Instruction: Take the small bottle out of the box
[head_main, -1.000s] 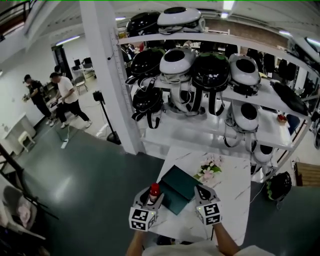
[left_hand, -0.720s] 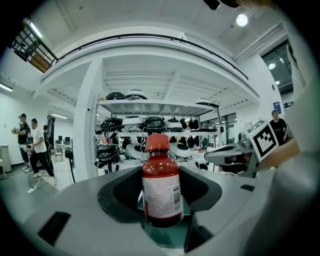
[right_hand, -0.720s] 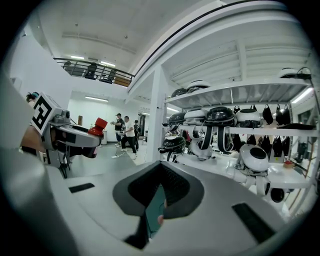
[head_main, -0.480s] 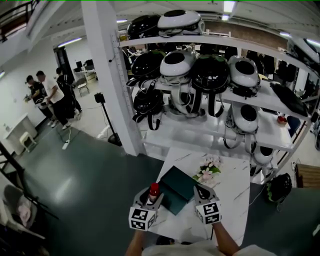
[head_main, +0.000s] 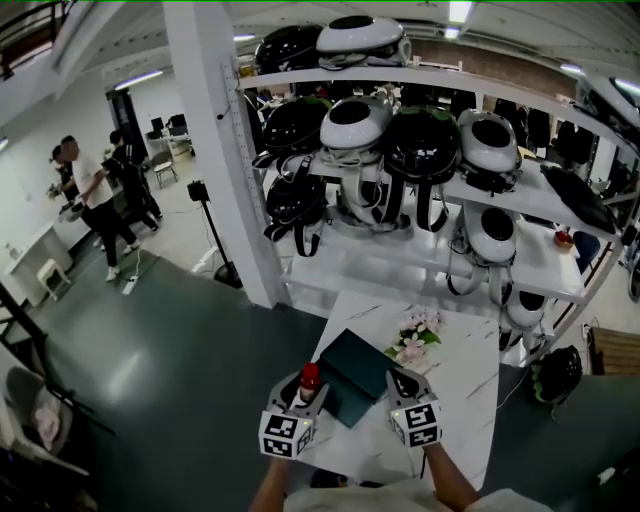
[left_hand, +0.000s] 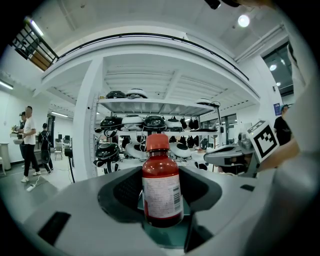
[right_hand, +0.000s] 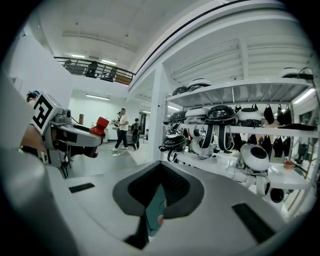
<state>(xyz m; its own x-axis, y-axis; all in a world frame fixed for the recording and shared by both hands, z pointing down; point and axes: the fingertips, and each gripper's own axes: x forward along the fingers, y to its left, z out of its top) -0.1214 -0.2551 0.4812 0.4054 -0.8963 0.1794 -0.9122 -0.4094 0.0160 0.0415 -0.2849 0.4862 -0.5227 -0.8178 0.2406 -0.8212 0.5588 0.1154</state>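
A small bottle (left_hand: 161, 186) of dark red liquid, with a red cap and a white label, stands upright between the jaws of my left gripper (left_hand: 160, 202), which is shut on it. In the head view the bottle (head_main: 309, 378) is held just left of the dark green box (head_main: 352, 375), at the table's near left edge. My right gripper (head_main: 401, 384) is at the box's right corner. Its jaws are closed to a narrow slit on a teal edge of the box (right_hand: 154, 210). From the right gripper view the left gripper (right_hand: 75, 136) and the red cap show at the left.
The box lies on a white marble table (head_main: 460, 390) beside a bunch of pink and white flowers (head_main: 417, 340). Behind it, white shelves (head_main: 420, 180) carry several black and white helmets. A white pillar (head_main: 215, 150) stands at the left, and people (head_main: 90, 200) are far off on the grey floor.
Both grippers, the bottle and the box stay where they were. Only the people in the far left background have walked to new spots.
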